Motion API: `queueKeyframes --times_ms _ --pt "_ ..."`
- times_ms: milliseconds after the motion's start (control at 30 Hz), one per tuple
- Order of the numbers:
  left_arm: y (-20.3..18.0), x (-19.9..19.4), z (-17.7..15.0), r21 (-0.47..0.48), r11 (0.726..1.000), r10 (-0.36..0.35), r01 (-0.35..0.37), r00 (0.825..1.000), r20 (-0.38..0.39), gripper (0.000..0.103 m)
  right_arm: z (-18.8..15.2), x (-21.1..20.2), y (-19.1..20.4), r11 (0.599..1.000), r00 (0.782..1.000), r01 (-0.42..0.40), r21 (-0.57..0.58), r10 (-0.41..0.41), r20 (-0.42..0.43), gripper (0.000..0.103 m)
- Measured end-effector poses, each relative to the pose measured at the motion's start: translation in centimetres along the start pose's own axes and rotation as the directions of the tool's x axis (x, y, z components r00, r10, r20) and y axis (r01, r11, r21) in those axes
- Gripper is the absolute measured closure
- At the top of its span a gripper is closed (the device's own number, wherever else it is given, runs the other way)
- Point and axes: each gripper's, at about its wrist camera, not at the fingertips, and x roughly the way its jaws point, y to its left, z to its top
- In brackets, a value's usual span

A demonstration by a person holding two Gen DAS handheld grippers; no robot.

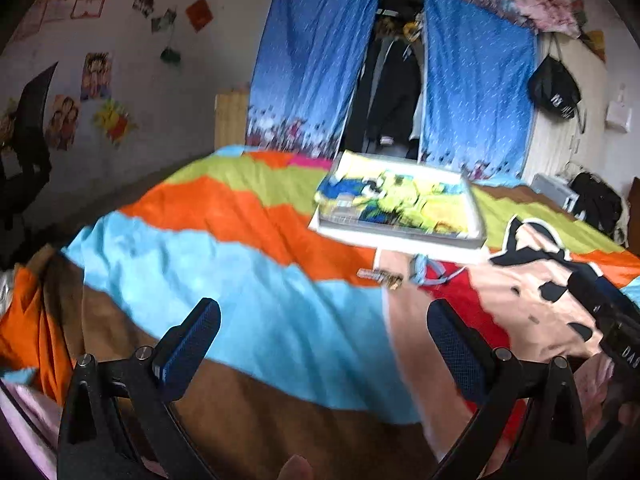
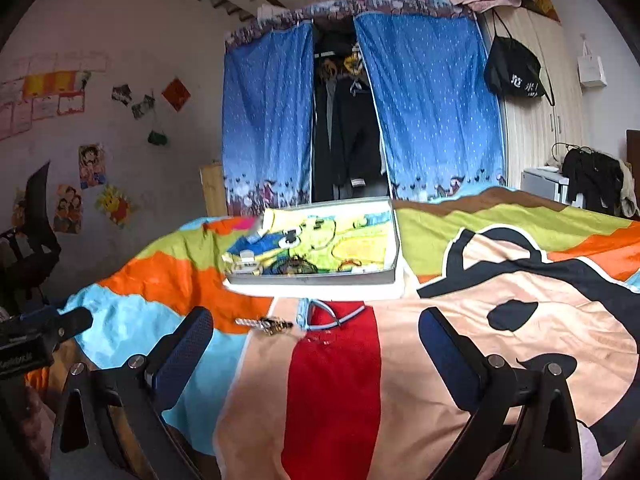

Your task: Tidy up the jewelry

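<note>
Bright patchwork colours cover the bed [image 2: 460, 240]: blue, orange, green, red and a cartoon figure in black and peach. We hold both tongs wide apart and empty above its near edge, the left tongs [image 1: 324, 344] over the blue band, the right tongs [image 2: 316, 344] over the red stripe.

A gold and silver chain [image 2: 266, 324] lies on the cover ahead of the right tongs, just left of their middle line, well beyond the fingertips. Just beside it to the right lies a pale blue band [image 2: 320, 316]. In the left view the chain [image 1: 380, 277] and band [image 1: 430, 270] sit ahead and to the right of the left tongs.

Behind them rests a shallow tray [image 2: 390, 276] with a yellow cartoon lining, holding small pieces too blurred to name.

White characters mark a black bag [image 2: 514, 70] hanging on the wardrobe; we cannot read them. Lettering on the left tool at the right view's left edge is too soft to read, and in the left view the other tool shows "DA" before the frame cuts it.
</note>
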Motion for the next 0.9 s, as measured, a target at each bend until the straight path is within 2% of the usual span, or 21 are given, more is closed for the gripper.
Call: queueKeyframes --times_ms 167,267,333,533,733,900 --pt "0.0 2.1 -0.5 0.02 0.997 0.072 -0.07 0.993 -0.091 0.002 -0.6 2.2 0.1 1.0 0.994 0.018 -0.003 -0.018 -0.109 0.0" --pt "0.0 3.4 -0.9 0.034 0.997 0.071 -0.067 0.987 -0.143 0.002 -0.9 3.4 -0.3 1.0 0.985 0.012 0.018 -0.009 -0.172 0.0" --pt "0.0 4.3 -0.9 0.049 0.997 0.061 -0.053 0.983 -0.175 0.002 -0.9 4.2 -0.9 0.999 0.975 0.008 0.049 0.003 -0.22 0.0" --pt "0.0 7.3 0.4 0.111 0.993 -0.005 0.032 0.971 -0.24 0.002 -0.8 7.1 -3.2 0.983 0.935 -0.056 0.174 0.112 -0.335 0.0" --pt "-0.2 12.0 1.6 0.176 0.979 -0.051 0.098 0.967 -0.251 0.002 0.3 11.3 -4.4 0.982 0.916 -0.105 0.154 0.156 -0.369 0.0" --pt "-0.4 16.5 2.2 0.228 0.961 -0.095 0.156 0.962 -0.258 0.002 0.1 15.3 -4.9 0.976 0.891 -0.157 0.149 0.205 -0.405 0.0"
